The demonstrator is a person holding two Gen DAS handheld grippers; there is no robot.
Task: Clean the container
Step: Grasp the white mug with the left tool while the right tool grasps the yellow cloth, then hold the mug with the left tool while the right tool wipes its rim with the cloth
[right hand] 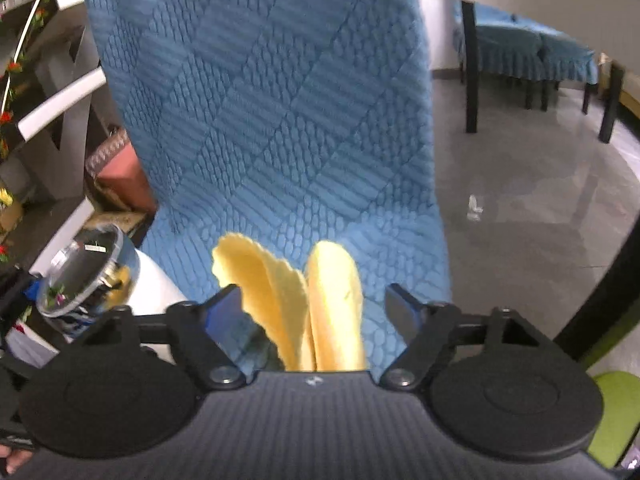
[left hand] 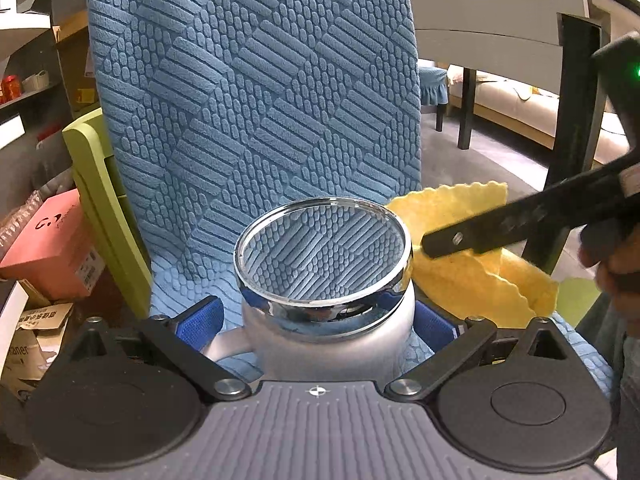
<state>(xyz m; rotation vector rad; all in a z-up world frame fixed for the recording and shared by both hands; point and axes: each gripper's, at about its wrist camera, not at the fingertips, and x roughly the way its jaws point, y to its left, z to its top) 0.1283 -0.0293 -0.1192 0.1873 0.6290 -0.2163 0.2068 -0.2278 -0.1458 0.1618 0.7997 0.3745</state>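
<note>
Left gripper (left hand: 320,320) fingers clamp the white chrome-rimmed container (left hand: 326,280) over the blue chair seat (left hand: 172,292). Right gripper (right hand: 316,312), fingers spread, yellow cloth (right hand: 304,304) between. Next: grip cloth, wipe.

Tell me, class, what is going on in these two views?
A person works two handheld grippers over a blue-covered chair. The left gripper clamps a white container with a chrome rim. The right gripper stands open with a yellow cloth between its fingers, beside the container. No wiping contact shows yet.
</note>
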